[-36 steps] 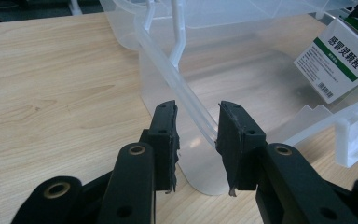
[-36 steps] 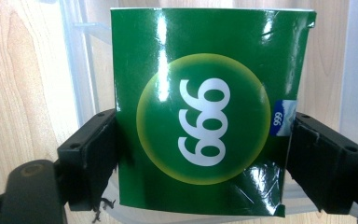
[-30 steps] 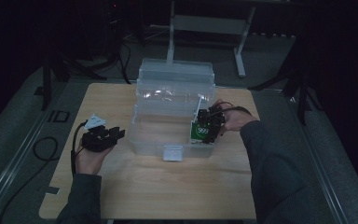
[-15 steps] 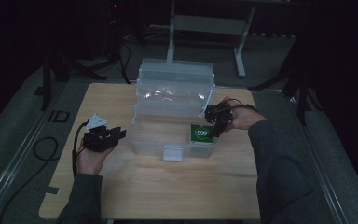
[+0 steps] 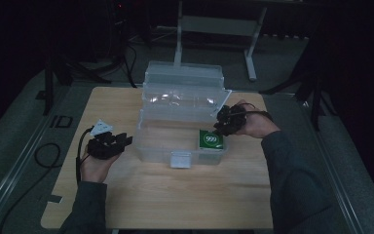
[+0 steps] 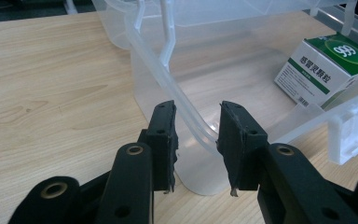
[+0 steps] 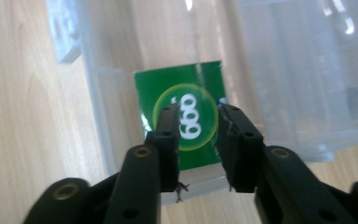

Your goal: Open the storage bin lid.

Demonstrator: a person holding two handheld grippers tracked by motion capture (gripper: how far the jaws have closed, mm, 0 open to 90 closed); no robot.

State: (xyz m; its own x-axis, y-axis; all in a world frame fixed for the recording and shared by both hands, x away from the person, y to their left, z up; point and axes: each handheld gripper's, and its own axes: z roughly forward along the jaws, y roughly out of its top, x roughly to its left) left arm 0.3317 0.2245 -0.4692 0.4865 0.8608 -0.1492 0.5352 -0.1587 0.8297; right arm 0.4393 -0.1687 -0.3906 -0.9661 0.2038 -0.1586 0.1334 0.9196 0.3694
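A green-and-white box marked "999" lies inside the right front corner of a clear plastic bin on a wooden table, its green face up. In the left gripper view the box leans close to the bin's near wall, with bare bin floor stretching away beside it toward the other end.

The right gripper, held in the person's right hand, hangs just over the bin's right rim, above the box. Its own view looks straight down on the green face; the jaws are parted by a narrow gap with nothing between them, clear of the box.

The left gripper sits on the table's left side, just at the bin's left front corner. In its view the jaws straddle the bin's rounded corner rim, one outside the wall and one inside, parted slightly wider than the rim. Whether the pads touch the plastic cannot be told.

The bin's hinged lid stands open at the back, leaving the top free. A clear latch tab juts from the middle of the front wall. Open tabletop runs wide in front of the bin and to its left.
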